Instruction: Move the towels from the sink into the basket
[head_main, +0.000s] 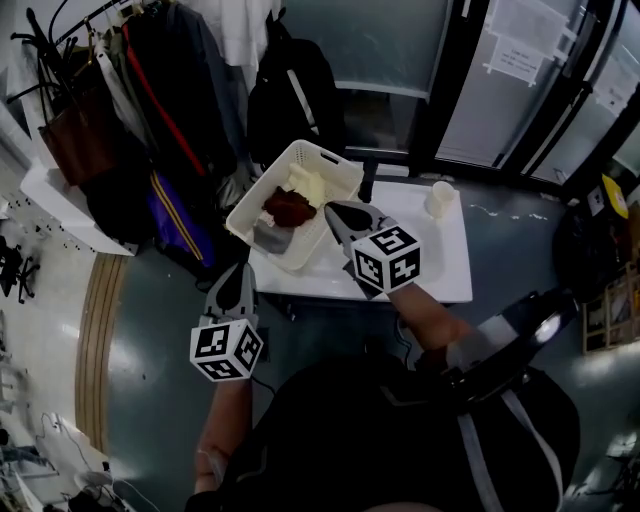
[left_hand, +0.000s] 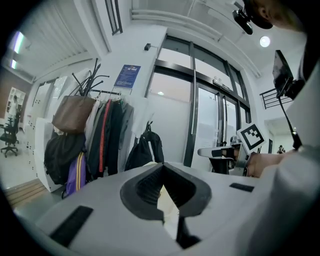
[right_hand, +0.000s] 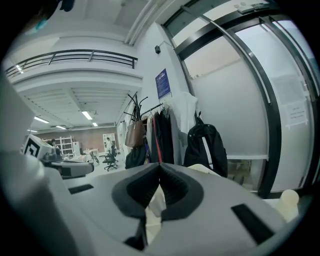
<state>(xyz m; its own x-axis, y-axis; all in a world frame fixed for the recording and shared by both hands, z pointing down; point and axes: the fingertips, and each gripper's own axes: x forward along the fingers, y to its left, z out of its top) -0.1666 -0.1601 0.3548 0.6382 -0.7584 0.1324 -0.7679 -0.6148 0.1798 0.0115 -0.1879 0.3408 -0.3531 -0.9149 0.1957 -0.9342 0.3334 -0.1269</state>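
The right gripper (head_main: 333, 212) has its jaws pressed together with nothing between them, tips just beside the basket (head_main: 322, 155); the left gripper (head_main: 240, 270), likewise closed and empty, hangs off the edge of the table (head_main: 440, 270), below the basket's near corner; the dark red towel (head_main: 290, 207), cream towel (head_main: 310, 183) and grey towel (head_main: 270, 238) lie inside the basket, just ahead of the right fingertips, so the load looks delivered; no sink shows.
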